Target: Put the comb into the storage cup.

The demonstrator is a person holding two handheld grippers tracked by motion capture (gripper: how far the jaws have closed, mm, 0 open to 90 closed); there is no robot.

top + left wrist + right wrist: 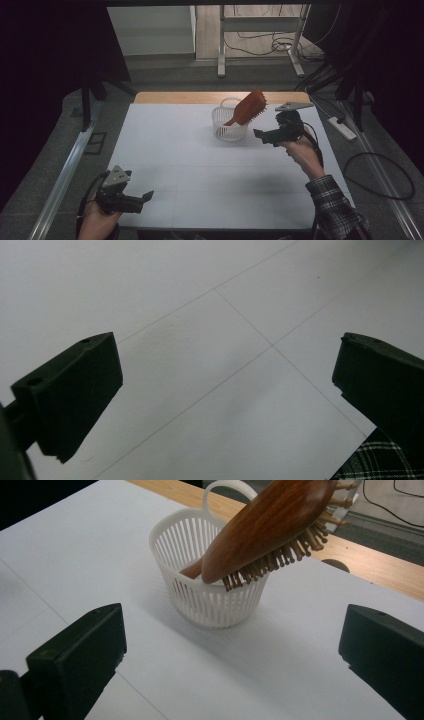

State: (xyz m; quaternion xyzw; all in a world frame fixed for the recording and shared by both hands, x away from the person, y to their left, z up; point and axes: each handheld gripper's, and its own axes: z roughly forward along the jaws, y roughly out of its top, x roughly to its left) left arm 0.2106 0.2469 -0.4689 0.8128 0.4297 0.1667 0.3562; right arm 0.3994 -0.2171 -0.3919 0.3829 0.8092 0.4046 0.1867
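Observation:
A wooden hairbrush (248,108) (270,530) stands handle-down in a small white slatted basket (228,125) (210,587), its bristled head leaning out over the rim to the right. My right gripper (260,135) (232,655) hovers open just right of the basket, jaws wide apart with nothing between them. At the table's near left corner my left gripper (148,196) (225,390) is open over bare white surface, holding nothing.
The white table top (200,165) has a wooden strip (190,97) along its far edge. A power strip (342,127) and cables lie on the floor to the right. A plaid sleeve (380,462) shows at the left gripper view's lower right.

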